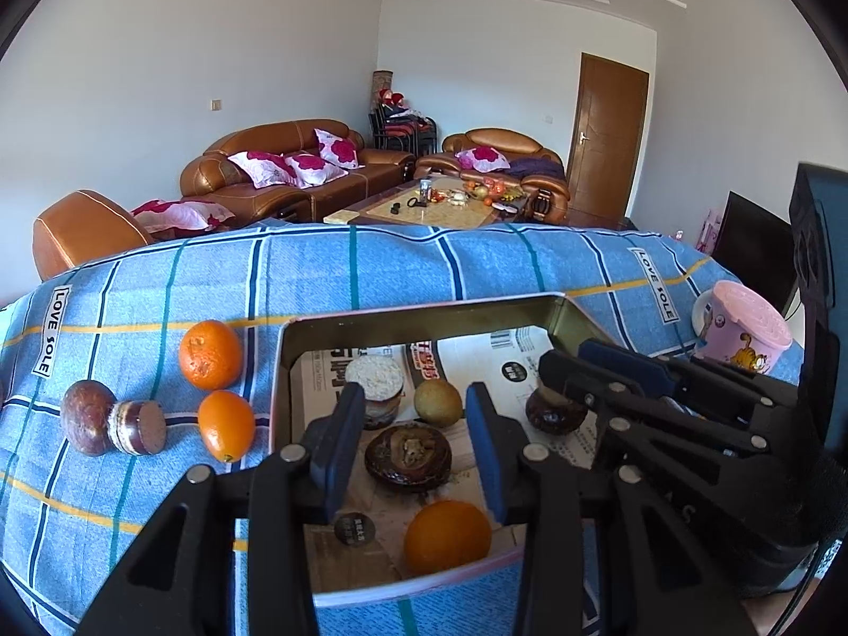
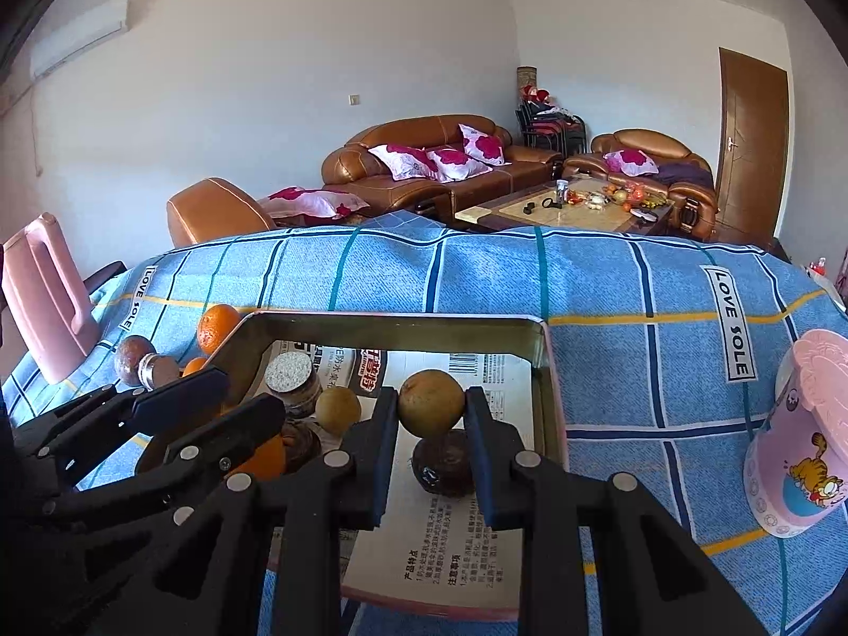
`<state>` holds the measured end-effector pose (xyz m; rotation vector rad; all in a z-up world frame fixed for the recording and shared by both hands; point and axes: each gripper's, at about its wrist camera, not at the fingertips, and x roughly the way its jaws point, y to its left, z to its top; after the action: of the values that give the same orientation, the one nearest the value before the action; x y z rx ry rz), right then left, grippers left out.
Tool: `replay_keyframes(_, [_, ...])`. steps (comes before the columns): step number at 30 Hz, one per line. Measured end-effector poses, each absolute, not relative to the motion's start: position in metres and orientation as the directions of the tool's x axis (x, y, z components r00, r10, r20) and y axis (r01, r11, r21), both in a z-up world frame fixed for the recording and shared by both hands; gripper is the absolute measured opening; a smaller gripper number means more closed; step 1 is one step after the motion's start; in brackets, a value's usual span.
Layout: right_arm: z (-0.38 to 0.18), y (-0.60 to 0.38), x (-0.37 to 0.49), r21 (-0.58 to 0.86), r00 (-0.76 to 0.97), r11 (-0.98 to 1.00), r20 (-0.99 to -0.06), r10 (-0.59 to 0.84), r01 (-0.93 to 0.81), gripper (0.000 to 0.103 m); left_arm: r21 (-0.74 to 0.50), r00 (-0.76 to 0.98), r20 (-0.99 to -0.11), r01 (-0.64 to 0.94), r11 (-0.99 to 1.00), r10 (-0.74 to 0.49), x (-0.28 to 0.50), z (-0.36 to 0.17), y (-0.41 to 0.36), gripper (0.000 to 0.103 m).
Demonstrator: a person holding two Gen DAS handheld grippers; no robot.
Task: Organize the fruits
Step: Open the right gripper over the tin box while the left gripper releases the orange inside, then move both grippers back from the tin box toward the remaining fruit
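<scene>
A metal tray (image 1: 424, 312) lined with newspaper sits on the blue checked cloth. In it lie a dark brown fruit (image 1: 407, 457), an orange (image 1: 448, 535), a small green-brown fruit (image 1: 438, 403), a jar (image 1: 380, 384) and another dark fruit (image 1: 554, 413). My left gripper (image 1: 413, 424) is open above the dark brown fruit. My right gripper (image 2: 430, 413) is shut on a yellow-brown round fruit (image 2: 430, 403), held over the tray (image 2: 546, 365) above a dark fruit (image 2: 444, 464). Outside the tray lie two oranges (image 1: 210, 354) (image 1: 227, 425) and a purple-brown fruit (image 1: 87, 417).
A small lidded jar (image 1: 139, 426) lies on its side beside the purple-brown fruit. A pink cartoon cup (image 2: 795, 434) stands at the right on the cloth. A pink jug (image 2: 45, 297) stands at the far left. Sofas and a coffee table are behind.
</scene>
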<state>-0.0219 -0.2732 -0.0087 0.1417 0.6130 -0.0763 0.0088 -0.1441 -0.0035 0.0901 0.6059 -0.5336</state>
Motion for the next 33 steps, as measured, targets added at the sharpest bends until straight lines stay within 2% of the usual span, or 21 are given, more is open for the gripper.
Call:
replay_keyframes(4, [-0.008,-0.275,-0.023,0.125,0.819,0.985,-0.573,-0.029,0.122,0.032,-0.059,0.714,-0.552,0.482,0.874,-0.431,0.006,-0.002,-0.142,0.05])
replay_keyframes(6, [-0.006,-0.278,-0.027,0.133,0.831,0.982,-0.556,-0.037,0.133,0.033,-0.057,0.732,-0.532,0.47,0.881,-0.425,0.002,0.001,-0.138,0.067])
replay_keyframes(7, [-0.004,-0.279,-0.031,0.137,0.842,0.98,-0.537,-0.049,0.144,0.033,-0.059,0.743,-0.513,0.469,0.881,-0.43,-0.001,0.003,-0.136,0.072])
replay_keyframes(9, [0.002,-0.282,-0.042,0.142,0.871,0.975,-0.485,-0.084,0.173,0.033,-0.054,0.775,-0.471,0.452,0.89,-0.422,-0.008,0.007,-0.13,0.091])
replay_keyframes(11, [0.008,-0.285,-0.05,0.136,0.886,0.968,-0.445,-0.13,0.21,0.041,-0.051,0.808,-0.437,0.417,0.907,-0.396,-0.011,0.011,-0.127,0.103])
replay_keyframes(13, [0.012,-0.291,-0.057,0.144,0.894,0.956,-0.412,-0.178,0.257,0.069,-0.059,0.813,-0.429,0.409,0.911,-0.393,-0.011,0.012,-0.123,0.103])
replay_keyframes(14, [0.014,-0.294,-0.061,0.161,0.9,0.949,-0.392,-0.19,0.27,0.075,-0.058,0.815,-0.431,0.403,0.913,-0.387,-0.01,0.012,-0.123,0.103])
replay_keyframes(17, [0.019,-0.3,-0.074,0.206,0.92,0.934,-0.326,-0.218,0.294,0.078,-0.051,0.829,-0.43,0.375,0.926,-0.359,-0.009,0.011,-0.122,0.103])
replay_keyframes(19, [0.021,-0.301,-0.079,0.204,0.919,0.926,-0.304,-0.25,0.319,0.086,-0.04,0.843,-0.416,0.358,0.933,-0.341,-0.01,0.013,-0.119,0.103])
replay_keyframes(24, [0.024,-0.296,-0.082,0.173,0.921,0.926,-0.264,-0.286,0.337,0.087,0.051,0.896,-0.372,0.28,0.959,-0.241,-0.014,0.016,-0.115,0.103])
replay_keyframes(27, [0.024,-0.294,-0.088,0.167,0.931,0.93,-0.227,-0.288,0.328,0.087,0.051,0.909,-0.358,0.247,0.968,-0.213,-0.014,0.017,-0.108,0.103])
replay_keyframes(33, [0.023,-0.288,-0.084,0.135,0.922,0.934,-0.255,-0.291,0.332,0.088,0.044,0.908,-0.376,0.22,0.975,-0.188,-0.015,0.014,-0.101,0.103])
